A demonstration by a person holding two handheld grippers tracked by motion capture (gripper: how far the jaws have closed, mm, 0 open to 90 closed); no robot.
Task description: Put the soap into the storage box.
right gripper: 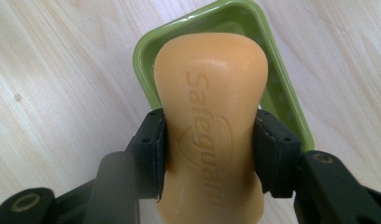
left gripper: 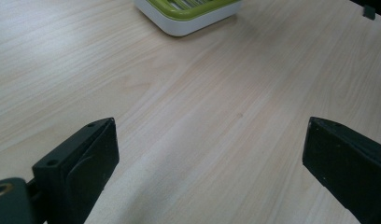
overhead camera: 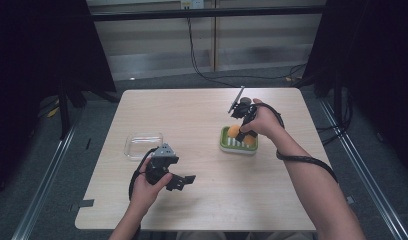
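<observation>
— What's the right gripper got hold of?

— A bar of orange soap, the brand name pressed into its face. The two black jaws are clamped on its narrow waist, one on each side, touching it. Seen from above, the right hand holds that gripper over the far right part of the table, tipped down toward the soap.

— And where's the soap sitting?

— Over the green soap dish. The bar's far end is within the dish's rim; whether it rests on the ribbed floor or hangs just above it, I can't tell from here. From the high view the dish has a white base and lies right of the table's middle.

— The left gripper?

— Jaws spread wide apart, nothing between them but bare wood. The left hand holds it low near the front left of the table, pointed toward the dish, which is well apart from it.

— Anything else on the table?

— A clear plastic lid or tray, just beyond the left gripper, near the left edge.
</observation>
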